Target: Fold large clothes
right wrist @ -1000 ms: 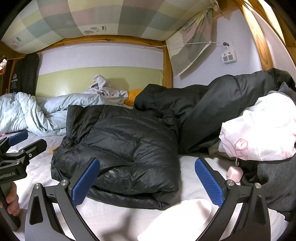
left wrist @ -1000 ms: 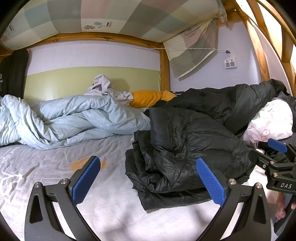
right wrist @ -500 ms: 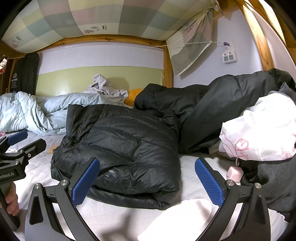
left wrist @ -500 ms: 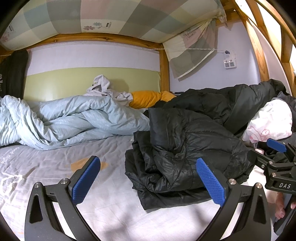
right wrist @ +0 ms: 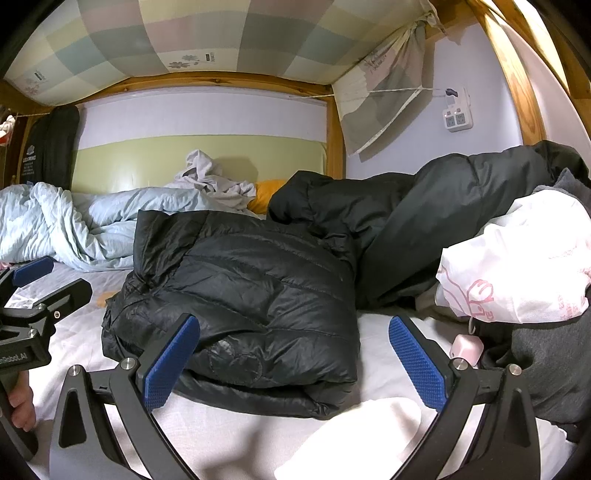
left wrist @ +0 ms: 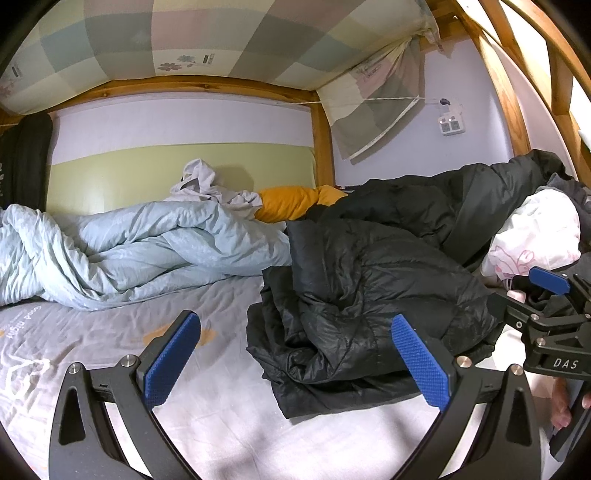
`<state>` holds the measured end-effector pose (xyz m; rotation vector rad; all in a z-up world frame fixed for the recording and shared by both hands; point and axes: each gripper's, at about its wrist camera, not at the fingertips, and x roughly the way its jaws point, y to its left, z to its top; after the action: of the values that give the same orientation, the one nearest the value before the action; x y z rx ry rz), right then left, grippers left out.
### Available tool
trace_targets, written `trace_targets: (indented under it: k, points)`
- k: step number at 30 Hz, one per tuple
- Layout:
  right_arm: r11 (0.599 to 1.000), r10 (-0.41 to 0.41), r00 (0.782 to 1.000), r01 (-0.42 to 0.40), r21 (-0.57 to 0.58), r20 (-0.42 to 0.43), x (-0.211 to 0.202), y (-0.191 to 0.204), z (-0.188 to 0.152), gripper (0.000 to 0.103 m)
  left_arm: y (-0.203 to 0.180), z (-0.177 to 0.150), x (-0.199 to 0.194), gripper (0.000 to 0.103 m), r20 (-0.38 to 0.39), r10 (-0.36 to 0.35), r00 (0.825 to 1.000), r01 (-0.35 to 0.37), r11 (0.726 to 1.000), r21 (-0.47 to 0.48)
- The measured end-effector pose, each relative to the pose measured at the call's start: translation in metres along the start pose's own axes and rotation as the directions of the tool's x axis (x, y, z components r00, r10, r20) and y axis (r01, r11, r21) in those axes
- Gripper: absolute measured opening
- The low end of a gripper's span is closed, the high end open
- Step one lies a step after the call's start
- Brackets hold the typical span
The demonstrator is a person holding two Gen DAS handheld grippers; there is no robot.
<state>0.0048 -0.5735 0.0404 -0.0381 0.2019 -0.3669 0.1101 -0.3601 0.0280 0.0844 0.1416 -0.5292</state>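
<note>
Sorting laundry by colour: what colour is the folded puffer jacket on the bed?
Black; the folded quilted puffer jacket shows best in the right wrist view.

I get soft, dim indoor light on both feeds, brightest at the upper right. The bedsheet (left wrist: 229, 417) carries faint blurry shadows up close. Fisheye bends the edges; corners go black. Focus stays sharp.

A lower bunk bed (left wrist: 229, 417) with a wooden frame (left wrist: 322, 147), lilac and green wall (left wrist: 177, 125), checked mattress (left wrist: 221, 33) overhead, and a wall socket (right wrist: 457, 120).
</note>
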Motion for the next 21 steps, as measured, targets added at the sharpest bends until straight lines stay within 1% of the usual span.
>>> trace_targets:
  k: [9,21]
  points:
    - [1.0,0.001,1.0,-0.001,0.0,-0.001,0.0003,0.0,-0.0001,0.103,0.0061,-0.0001,0.0001,0.103,-0.019,-0.012,1.0,0.011,1.0,-0.028]
    - [1.0,0.0,1.0,0.0,0.002,0.002,-0.0005,0.0,-0.0001,0.103,0.0055,-0.001,-0.0007,0.103,-0.012,-0.014,1.0,0.014,1.0,-0.016]
